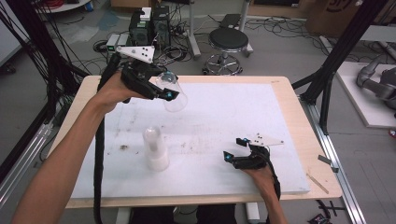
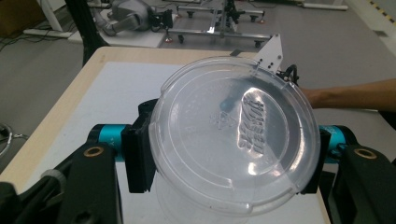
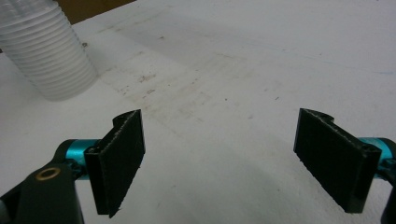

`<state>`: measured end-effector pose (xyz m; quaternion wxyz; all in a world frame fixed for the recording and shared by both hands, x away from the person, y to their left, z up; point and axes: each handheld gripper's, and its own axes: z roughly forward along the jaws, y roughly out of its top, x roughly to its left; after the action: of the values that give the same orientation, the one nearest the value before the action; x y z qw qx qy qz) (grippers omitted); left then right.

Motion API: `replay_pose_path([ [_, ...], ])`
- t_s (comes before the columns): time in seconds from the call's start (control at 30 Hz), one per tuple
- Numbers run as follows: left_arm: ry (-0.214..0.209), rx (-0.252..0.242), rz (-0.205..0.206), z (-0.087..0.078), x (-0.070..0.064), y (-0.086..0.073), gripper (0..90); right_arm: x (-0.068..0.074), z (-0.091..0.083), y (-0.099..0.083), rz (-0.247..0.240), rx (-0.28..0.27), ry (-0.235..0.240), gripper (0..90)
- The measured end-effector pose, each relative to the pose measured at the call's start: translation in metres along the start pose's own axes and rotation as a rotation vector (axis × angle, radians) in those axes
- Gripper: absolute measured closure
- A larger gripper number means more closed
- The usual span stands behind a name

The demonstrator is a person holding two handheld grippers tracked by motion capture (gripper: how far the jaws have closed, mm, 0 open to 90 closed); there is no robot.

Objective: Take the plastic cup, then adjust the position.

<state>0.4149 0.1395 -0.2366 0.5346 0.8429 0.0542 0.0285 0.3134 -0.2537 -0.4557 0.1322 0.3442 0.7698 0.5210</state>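
While the left gripper (image 1: 161, 88) squeezes one clear cup (image 1: 173, 92) up in the air, the stack of cups (image 1: 155, 148) stands on the white board (image 1: 233, 116). Next, I think, it must set the cup down gently. The right gripper (image 1: 236, 149) rests wide open, holding nothing.

clear cup (image 2: 233, 140) base, embossed triangle mark, no readable text

The stack of cups (image 1: 156, 149) is the only thing standing on the table (image 1: 289, 93). Right of the stack, bare board runs to the open right gripper (image 1: 236, 149) resting low. Behind the stack, the left gripper (image 1: 161, 88) holds a clear cup (image 1: 173, 93) in the air, blocking passage there.
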Motion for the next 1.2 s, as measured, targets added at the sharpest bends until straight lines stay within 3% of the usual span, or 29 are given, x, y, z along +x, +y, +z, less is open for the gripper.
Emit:
replay_pose_path([
  [0.33,-0.025,-0.008,-0.032,0.017,0.011,-0.014,37.6,-0.001,0.0,0.0,0.002,0.001,0.009,16.4],
  [0.6,-0.022,-0.01,-0.041,0.015,0.012,-0.015,37.7,-0.003,-0.002,0.0,0.032,-0.011,0.028,16.4],
  [0.9,-0.013,-0.013,-0.046,0.01,0.012,-0.016,37.7,-0.004,-0.003,0.001,0.031,-0.014,0.03,16.4],
  [1.03,-0.008,-0.022,-0.051,0.008,0.013,-0.016,37.6,-0.006,-0.009,0.009,0.032,-0.035,0.045,15.4],
  [1.2,-0.013,-0.032,-0.058,0.009,0.012,-0.016,37.8,-0.015,-0.027,0.036,0.01,-0.081,0.078,14.2],
])
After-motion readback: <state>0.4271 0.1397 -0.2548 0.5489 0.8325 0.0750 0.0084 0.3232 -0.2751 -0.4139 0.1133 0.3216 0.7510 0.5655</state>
